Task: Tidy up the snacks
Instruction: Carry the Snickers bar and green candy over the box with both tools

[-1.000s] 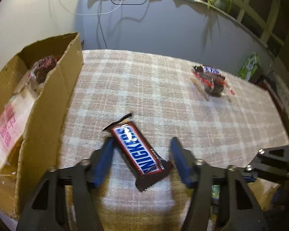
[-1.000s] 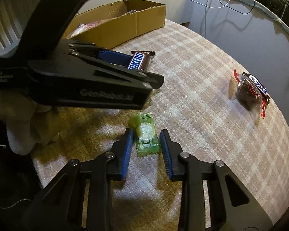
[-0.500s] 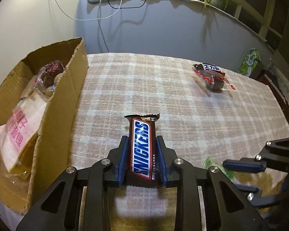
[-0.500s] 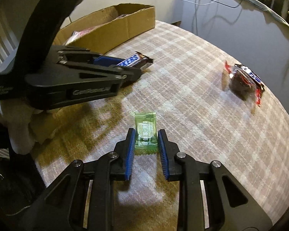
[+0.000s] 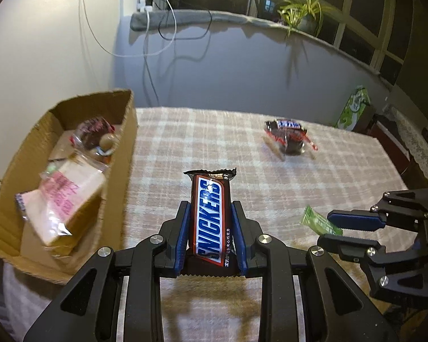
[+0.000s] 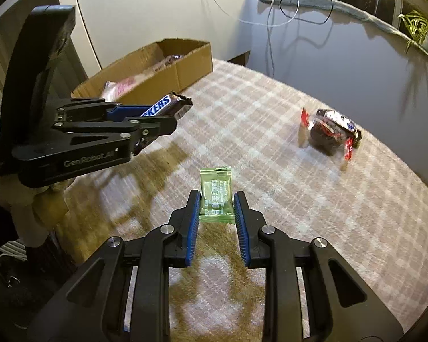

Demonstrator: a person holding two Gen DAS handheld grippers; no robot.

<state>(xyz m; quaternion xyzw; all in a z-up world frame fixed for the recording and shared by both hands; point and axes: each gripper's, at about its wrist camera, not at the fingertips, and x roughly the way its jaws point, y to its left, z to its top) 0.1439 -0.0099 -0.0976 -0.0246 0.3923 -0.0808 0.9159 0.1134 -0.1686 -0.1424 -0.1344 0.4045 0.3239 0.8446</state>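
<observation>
My left gripper is shut on a Snickers bar and holds it above the checked tablecloth; the bar also shows in the right wrist view. My right gripper is shut on a small green candy packet, lifted off the cloth; the packet also shows in the left wrist view. A cardboard box with several packaged snacks stands at the left. A dark snack bag with red ends lies far right on the table, also in the right wrist view.
The table has a plaid cloth and ends at a grey wall. A green package stands beyond the table's right edge. Cables hang on the wall behind the box. A plant sits on the window ledge.
My left gripper closed on the Snickers bar and lifted it. My right gripper closed on the green packet and raised it. Both views have tilted up and away from the table.
</observation>
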